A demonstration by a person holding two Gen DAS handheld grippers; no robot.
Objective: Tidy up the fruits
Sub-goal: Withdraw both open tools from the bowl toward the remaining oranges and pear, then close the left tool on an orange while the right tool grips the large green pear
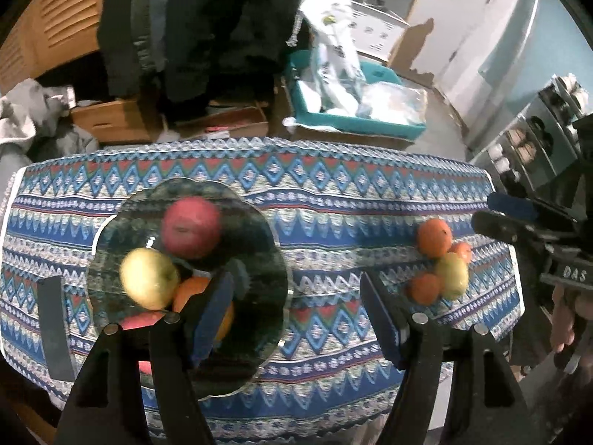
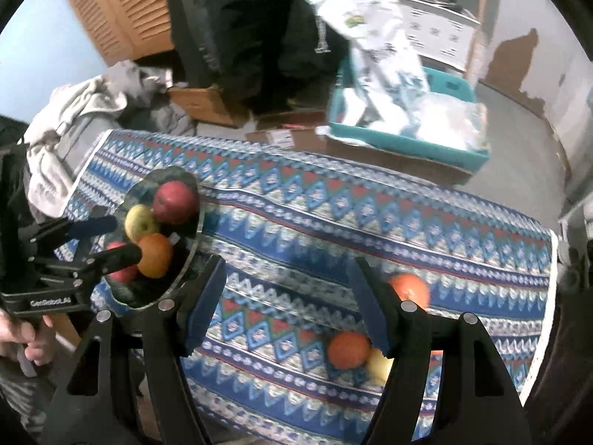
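A dark glass plate [image 1: 259, 244] [image 2: 185, 181] sits on the left of the patterned tablecloth [image 1: 326, 204] [image 2: 333, 222]. It holds a red apple [image 1: 191, 226] [image 2: 175, 202], a yellow apple [image 1: 148, 278] [image 2: 139, 222], an orange [image 1: 192, 289] [image 2: 155, 254] and another red fruit [image 2: 124, 272]. On the right lie several loose fruits: oranges [image 1: 433, 237] [image 2: 409, 289] and a yellow-green fruit [image 1: 452, 274] [image 2: 378, 363]. My left gripper [image 1: 296, 311] is open and empty, hovering at the plate's right edge. My right gripper [image 2: 285, 304] is open and empty above the cloth, left of the loose fruits.
Beyond the table's far edge are a teal bin [image 1: 355, 118] holding white bags, cardboard boxes [image 1: 111, 118], hanging dark clothes [image 1: 207, 29] and a grey cloth pile [image 2: 74, 111]. Each view shows the other gripper at its side: the right gripper [image 1: 519, 218], the left gripper [image 2: 96, 241].
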